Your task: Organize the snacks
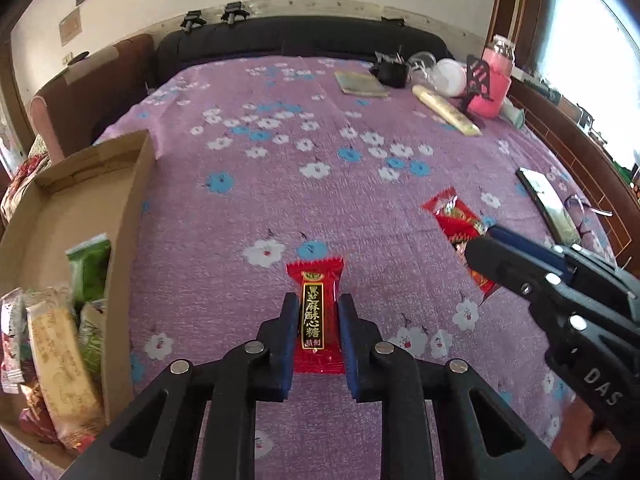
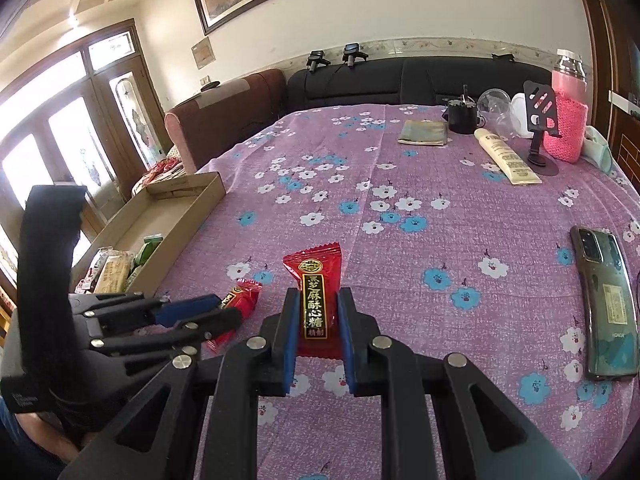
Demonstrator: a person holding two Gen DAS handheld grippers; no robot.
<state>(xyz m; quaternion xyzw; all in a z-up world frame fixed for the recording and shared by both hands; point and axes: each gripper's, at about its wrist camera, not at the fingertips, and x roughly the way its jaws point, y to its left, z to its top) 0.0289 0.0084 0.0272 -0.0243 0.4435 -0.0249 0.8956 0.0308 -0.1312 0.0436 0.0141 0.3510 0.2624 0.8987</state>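
Red candy packets (image 1: pixel 318 316) (image 2: pixel 316 304) sit clamped in both low, forward-reaching grippers (image 1: pixel 319 332) (image 2: pixel 318 330) — jaws pinching each packet's sides.

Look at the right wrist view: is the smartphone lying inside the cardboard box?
No, the smartphone lies on the floral tablecloth at right, far from the cardboard box.

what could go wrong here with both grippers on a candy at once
1. The two grippers sit close: the right gripper reaches in beside the left gripper, so carrying both candies to the cardboard box may make them collide.
2. Each red candy is pinched only by its lower wrapper, so it may slip or twist out.
3. The phone and glasses lie near the right side and could be knocked.
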